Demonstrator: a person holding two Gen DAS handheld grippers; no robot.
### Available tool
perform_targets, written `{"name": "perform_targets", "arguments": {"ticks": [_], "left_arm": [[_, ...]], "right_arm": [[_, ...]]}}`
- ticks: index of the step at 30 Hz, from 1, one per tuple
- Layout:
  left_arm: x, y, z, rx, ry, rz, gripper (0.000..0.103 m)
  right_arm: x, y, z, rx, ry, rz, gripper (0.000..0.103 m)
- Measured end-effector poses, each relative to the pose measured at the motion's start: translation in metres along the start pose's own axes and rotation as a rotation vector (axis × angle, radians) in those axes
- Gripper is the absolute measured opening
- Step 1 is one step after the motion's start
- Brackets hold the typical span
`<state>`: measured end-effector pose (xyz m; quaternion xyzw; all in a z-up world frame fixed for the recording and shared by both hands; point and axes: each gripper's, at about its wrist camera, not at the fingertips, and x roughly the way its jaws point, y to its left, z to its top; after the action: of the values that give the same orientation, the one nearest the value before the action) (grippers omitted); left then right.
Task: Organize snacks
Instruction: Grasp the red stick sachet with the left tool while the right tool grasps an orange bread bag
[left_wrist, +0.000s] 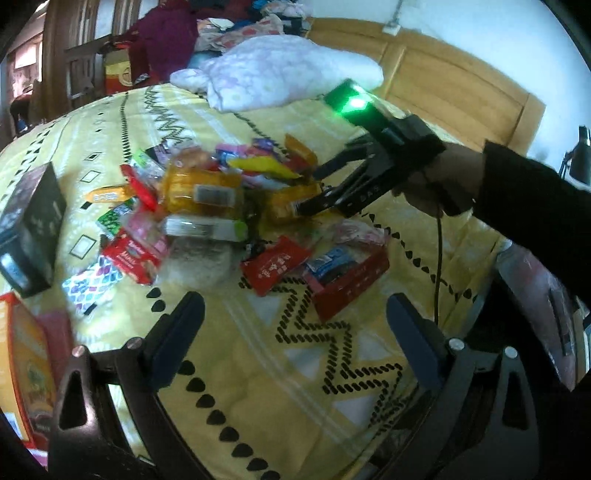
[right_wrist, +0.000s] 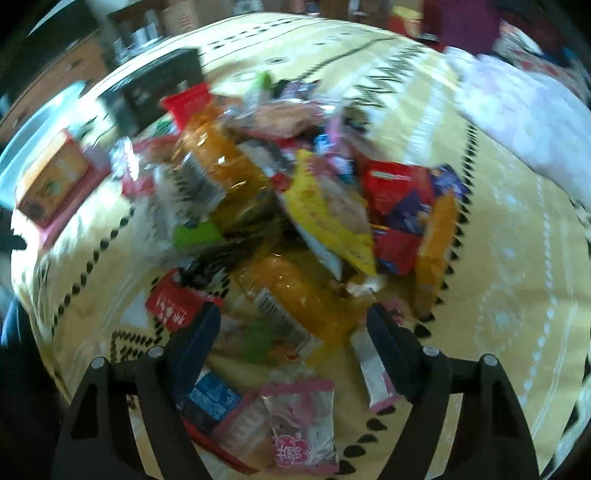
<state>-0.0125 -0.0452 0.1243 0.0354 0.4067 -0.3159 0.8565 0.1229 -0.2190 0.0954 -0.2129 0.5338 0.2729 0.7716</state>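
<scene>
A heap of snack packets (left_wrist: 221, 199) lies on a yellow patterned bedspread (left_wrist: 288, 369). It includes an orange bag (left_wrist: 203, 188), a red packet (left_wrist: 275, 264) and a low red box (left_wrist: 351, 280) holding small packets. My left gripper (left_wrist: 295, 325) is open and empty, above the bedspread just short of the heap. My right gripper (left_wrist: 314, 192) shows in the left wrist view, its fingers at an orange packet (left_wrist: 288, 203) on the heap's right side. In the blurred right wrist view the right gripper (right_wrist: 293, 325) is open, with an orange bag (right_wrist: 295, 299) between its fingers.
A dark box (left_wrist: 31, 229) stands at the bedspread's left edge, with an orange-and-red box (left_wrist: 29, 369) nearer me. A white floral pillow (left_wrist: 280, 70) and piled clothes lie at the far end. A wooden headboard (left_wrist: 454, 85) is behind.
</scene>
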Motion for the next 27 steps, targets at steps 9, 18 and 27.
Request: {"name": "perform_targets", "arguments": {"ticks": [9, 18, 27], "left_arm": [[0.025, -0.023, 0.011, 0.118, 0.044, -0.070, 0.098], [0.096, -0.034, 0.007, 0.155, 0.136, -0.165, 0.070], [0.097, -0.060, -0.017, 0.034, 0.238, -0.416, 0.036]], "right_arm": [[0.038, 0.004, 0.007, -0.011, 0.025, -0.029, 0.067], [-0.046, -0.014, -0.041, 0.361, -0.224, 0.120, 0.054], [-0.117, -0.020, -0.101, 0.596, -0.430, 0.167, 0.054]]}}
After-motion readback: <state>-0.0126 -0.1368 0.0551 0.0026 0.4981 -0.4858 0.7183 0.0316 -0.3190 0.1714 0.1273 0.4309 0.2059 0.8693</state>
